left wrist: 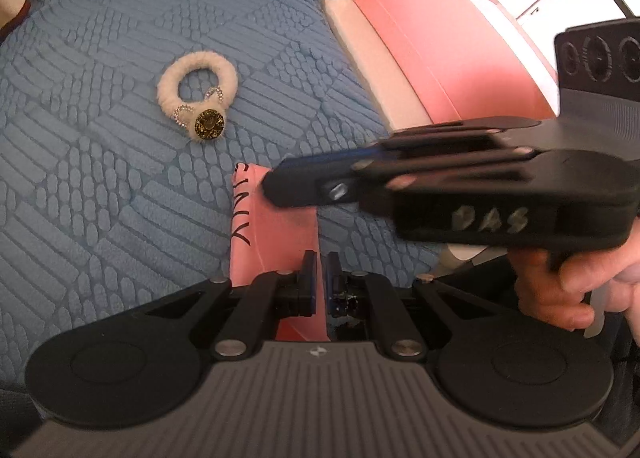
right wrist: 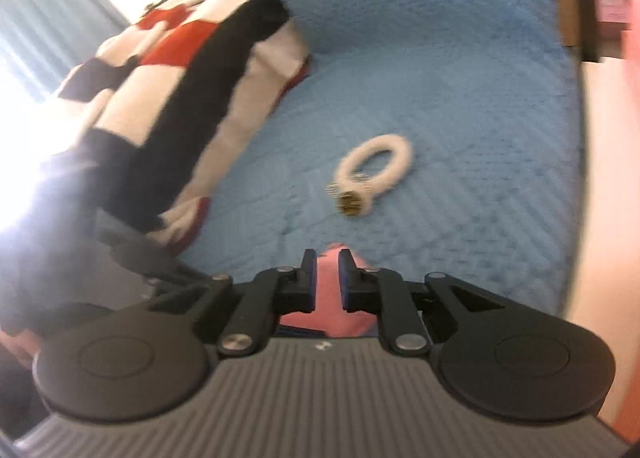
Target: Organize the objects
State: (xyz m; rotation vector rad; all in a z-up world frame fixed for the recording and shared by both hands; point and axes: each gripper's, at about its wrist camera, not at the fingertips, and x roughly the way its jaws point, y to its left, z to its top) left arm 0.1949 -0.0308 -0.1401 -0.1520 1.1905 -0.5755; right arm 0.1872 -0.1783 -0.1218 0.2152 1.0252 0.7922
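On the blue textured bedspread (left wrist: pixel 100 186), far left: white fuzzy hair tie (left wrist: pixel 197 96) with gold button charm, lying flat, untouched, well apart from both grippers. Centre, left wrist view: left gripper (left wrist: pixel 321 278) clamped on pink pouch (left wrist: pixel 280 226) with black lettering, jaws nearly together, fabric pinched between. Right of that: right gripper (left wrist: pixel 272 188) reaching in from the side, tip at the pouch's upper edge, motion-blurred. In its own view: right gripper (right wrist: pixel 328 278) narrowly apart with pink fabric (right wrist: pixel 330 298) between the pads; firm pinch or mere touch, cannot tell through blur. Hand (left wrist: pixel 568 294) on its grip at far right. Step in hand, likely: opening the pouch mouth with two grippers. Next: needs the mouth spread and held, then one gripper freed to fetch the hair tie. Striped black-red-white fabric (right wrist: pixel 168 70) at left of right view, irrelevant.
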